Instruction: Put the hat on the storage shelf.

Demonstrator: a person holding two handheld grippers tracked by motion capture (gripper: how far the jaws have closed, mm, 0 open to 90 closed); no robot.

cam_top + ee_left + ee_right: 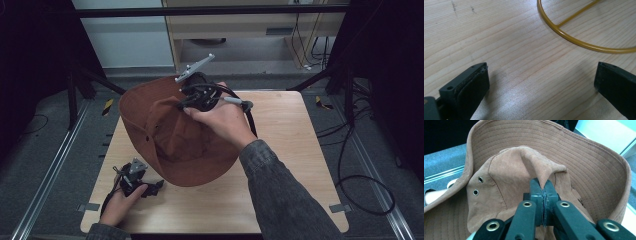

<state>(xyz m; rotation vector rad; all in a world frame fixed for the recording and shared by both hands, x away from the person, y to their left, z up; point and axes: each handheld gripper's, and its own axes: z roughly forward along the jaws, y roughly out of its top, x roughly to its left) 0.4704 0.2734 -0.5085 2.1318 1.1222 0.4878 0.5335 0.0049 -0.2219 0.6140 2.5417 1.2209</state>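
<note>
in the high view, nearest the person at about 7 o'clock on the wooden table [280, 150], the left hand [117, 202] holds the left gripper [150, 187] low over the wood. in the left gripper view its jaws stand spread wide with bare wood between them, and a yellow wire ring [574, 41] with a straight spoke lies on the table ahead at about 1 o'clock, apart from both jaws.

farther in, toward the table's middle, a brown hat [175, 135] with a wide stitched brim is tilted up, its brim rising toward 11 o'clock. the right hand [222, 120], on a grey sleeve [285, 195], holds the right gripper [192, 100] at the hat's far side. in the right gripper view the right gripper [544, 186] is pressed together on a pinched fold of the hat's crown [524, 162]; two metal eyelets [478, 186] sit at 9 o'clock.
</note>
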